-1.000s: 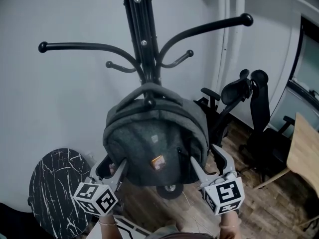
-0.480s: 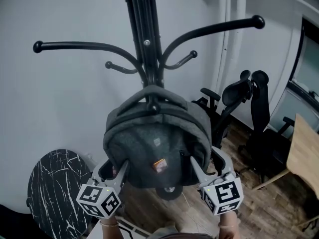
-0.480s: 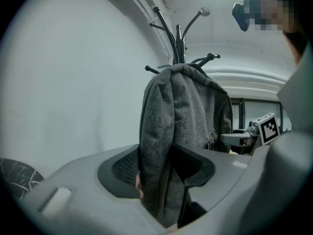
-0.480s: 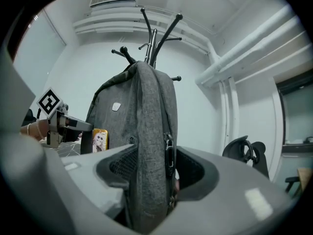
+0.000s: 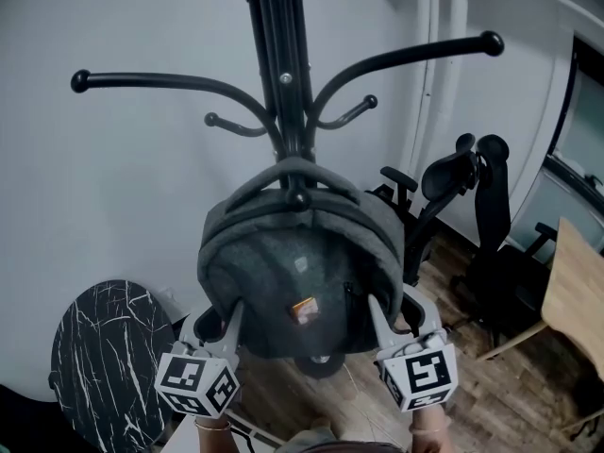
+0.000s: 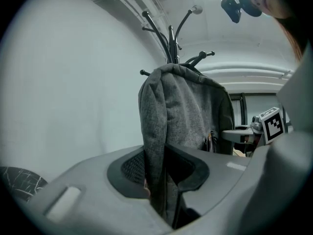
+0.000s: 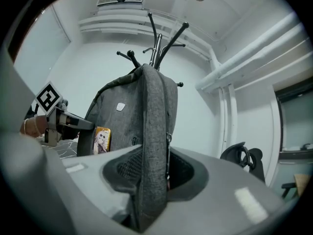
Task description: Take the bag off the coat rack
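While level, both claws [image 5: 212,321] [image 5: 396,308] newly shut on bag [image 5: 293,267].

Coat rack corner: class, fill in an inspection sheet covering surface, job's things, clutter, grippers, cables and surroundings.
Surface: wooden floor.
Job's things: grey backpack hangs by its top handle on a low hook of the black coat rack.
Clutter: nothing seen.
Grippers: left hand-held gripper and right hand-held gripper have just been closing their jaws; each now pinches a side edge of the grey backpack.
Cables: nothing seen.
Surroundings: white wall, black marbled round tabletop, black office chairs, wooden table.
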A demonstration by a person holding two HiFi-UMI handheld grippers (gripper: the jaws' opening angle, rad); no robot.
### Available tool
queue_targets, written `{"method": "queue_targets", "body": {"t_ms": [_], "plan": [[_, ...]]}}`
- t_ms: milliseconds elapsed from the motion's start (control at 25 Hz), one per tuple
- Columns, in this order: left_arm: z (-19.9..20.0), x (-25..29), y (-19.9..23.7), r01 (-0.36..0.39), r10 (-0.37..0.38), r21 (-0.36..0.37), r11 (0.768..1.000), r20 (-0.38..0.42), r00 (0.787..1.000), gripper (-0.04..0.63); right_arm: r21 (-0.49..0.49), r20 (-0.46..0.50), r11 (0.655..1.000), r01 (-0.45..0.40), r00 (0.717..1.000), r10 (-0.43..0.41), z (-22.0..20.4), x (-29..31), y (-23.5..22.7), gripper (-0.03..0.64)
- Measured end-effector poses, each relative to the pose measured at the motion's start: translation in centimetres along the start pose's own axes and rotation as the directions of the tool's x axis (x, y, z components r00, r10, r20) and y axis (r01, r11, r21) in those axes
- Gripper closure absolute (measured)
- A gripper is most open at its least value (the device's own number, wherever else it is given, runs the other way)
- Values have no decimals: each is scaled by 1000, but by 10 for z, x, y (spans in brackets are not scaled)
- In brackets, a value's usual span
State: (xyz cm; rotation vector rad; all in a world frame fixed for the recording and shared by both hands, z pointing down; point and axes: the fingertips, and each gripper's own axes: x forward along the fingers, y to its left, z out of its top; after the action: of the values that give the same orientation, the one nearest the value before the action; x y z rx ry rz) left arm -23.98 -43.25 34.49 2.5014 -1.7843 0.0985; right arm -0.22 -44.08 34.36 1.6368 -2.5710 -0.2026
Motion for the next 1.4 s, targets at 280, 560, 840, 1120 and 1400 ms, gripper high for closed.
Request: {"method": "queue_targets", "body": {"t_ms": [280,560,840,1120,1400], "plan": [[7,-12,-7,-58,57,35,998,41,998,511,-26,-12,1000,1,1000,-1,3,-10,6,503],[14,-23,-15,-74,71,45,996,56,996,514,-39,3,999,15,1000,-15,11,-22,6,506],[21,-36,-23,-83,79,50,995,71,994,514,-47,29,999,20,999,-19,18,-36,8,506],[28,-49,-27,-98,93,49,994,81,992,514,-54,71,999,5,997,-1,28,-47,15,508],[32,-63,-33,-111,107,48,993,94,990,515,-63,98,998,2,995,4,37,-60,19,508]]}}
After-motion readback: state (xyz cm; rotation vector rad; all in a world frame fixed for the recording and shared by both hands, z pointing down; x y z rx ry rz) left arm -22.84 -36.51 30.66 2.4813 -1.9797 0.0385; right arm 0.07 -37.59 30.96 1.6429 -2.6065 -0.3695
